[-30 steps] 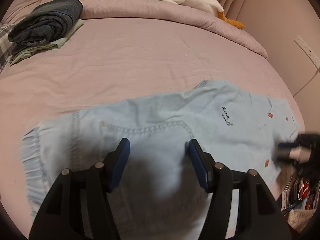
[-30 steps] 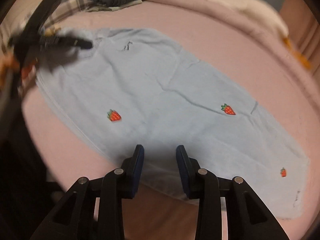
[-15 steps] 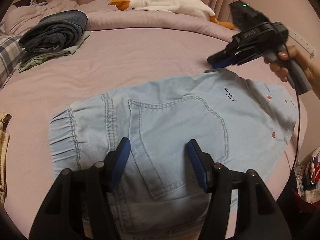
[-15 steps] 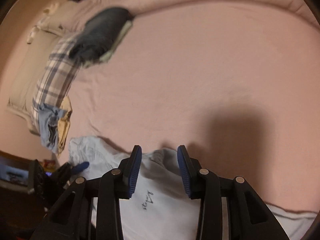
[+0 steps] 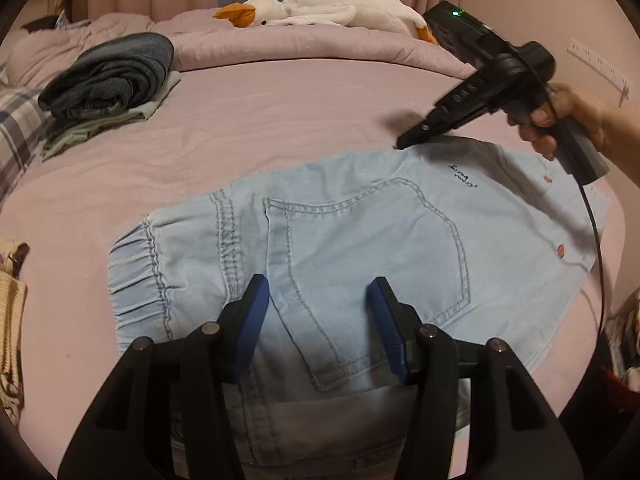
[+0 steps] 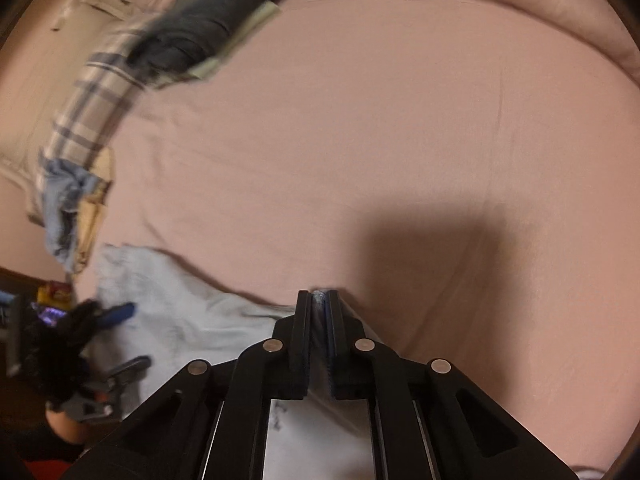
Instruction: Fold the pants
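Pale denim pants (image 5: 360, 248) lay flat on the pink bed (image 5: 280, 120). Right gripper (image 6: 319, 300) was clamped on their far edge — left gripper (image 5: 318, 304) above the back pocket, jaws closing, pads touching nothing.

Beyond the right gripper's fingers (image 6: 318, 300), bare bed (image 6: 400, 128) is left free. Far ahead-left, passage is blocked by a clothes stack (image 6: 200, 28) and a plaid pillow (image 6: 92, 108).

left gripper (image 5: 318, 322) hovering angled down, jaws partway apart and closing, nothing pinched between them. right gripper (image 6: 319, 300) tilting steeply down, jaws clamping together on a fabric edge; right hand (image 5: 568, 114) wrapping its handle.
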